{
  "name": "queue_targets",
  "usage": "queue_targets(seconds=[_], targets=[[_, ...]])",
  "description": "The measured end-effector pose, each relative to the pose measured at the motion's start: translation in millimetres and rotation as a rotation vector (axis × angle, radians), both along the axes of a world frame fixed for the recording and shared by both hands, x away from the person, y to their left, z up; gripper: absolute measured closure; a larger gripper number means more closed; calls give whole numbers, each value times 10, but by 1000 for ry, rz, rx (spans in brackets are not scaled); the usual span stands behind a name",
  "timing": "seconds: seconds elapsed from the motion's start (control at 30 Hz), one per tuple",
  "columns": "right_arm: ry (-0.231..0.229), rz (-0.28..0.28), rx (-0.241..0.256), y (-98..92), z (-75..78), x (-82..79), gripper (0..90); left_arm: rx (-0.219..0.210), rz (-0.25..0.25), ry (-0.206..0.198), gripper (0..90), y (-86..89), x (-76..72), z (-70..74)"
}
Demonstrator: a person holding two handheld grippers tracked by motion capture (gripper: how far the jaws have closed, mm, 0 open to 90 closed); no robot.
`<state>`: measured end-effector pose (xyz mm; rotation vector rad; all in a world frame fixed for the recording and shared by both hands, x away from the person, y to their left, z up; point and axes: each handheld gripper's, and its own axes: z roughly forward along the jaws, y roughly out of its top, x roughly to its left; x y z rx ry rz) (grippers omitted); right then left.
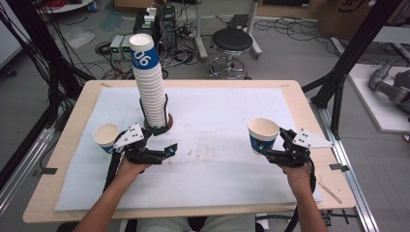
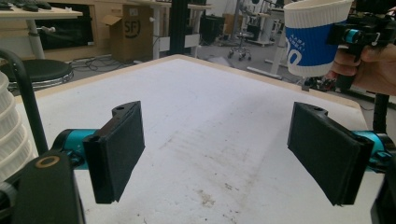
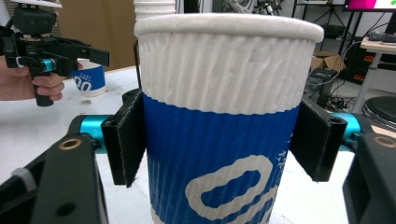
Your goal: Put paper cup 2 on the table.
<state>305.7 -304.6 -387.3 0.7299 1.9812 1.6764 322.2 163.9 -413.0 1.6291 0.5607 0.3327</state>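
A tall stack of white and blue paper cups (image 1: 149,82) stands in a black holder (image 1: 161,128) at the table's left middle. A single cup (image 1: 106,137) sits on the mat to its left. My left gripper (image 1: 167,140) hovers open just in front of the holder, and its pads (image 2: 119,149) are wide apart with only the white mat (image 2: 210,140) between them. My right gripper (image 1: 273,144) is shut on another white and blue cup (image 3: 224,126), held upright above the mat at the right. That held cup (image 2: 313,37) also appears in the left gripper view at the upper right.
The wooden table (image 1: 300,101) carries a white mat (image 1: 217,116) with some dirty marks at its centre. A black stool (image 1: 232,41), cables and electronics boxes (image 1: 154,21) lie on the floor behind. Black frame posts (image 1: 345,58) rise at the right.
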Motion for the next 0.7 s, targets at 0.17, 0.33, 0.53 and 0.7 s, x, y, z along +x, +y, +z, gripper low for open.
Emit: queue_targets(seconds=[0.17, 0.33, 0.53, 0.7], targets=[[12, 5, 5, 28, -10, 13, 286, -1, 1, 13, 188, 22, -1, -30], [19, 8, -7, 60, -35, 49, 287, -7, 8, 11, 188, 28, -13, -26], [27, 4, 2, 128, -57, 128, 286, -2, 11, 10, 188, 19, -25, -23], [49, -21, 5, 157, -99, 243, 287, 4, 4, 13, 188, -8, -23, -30]])
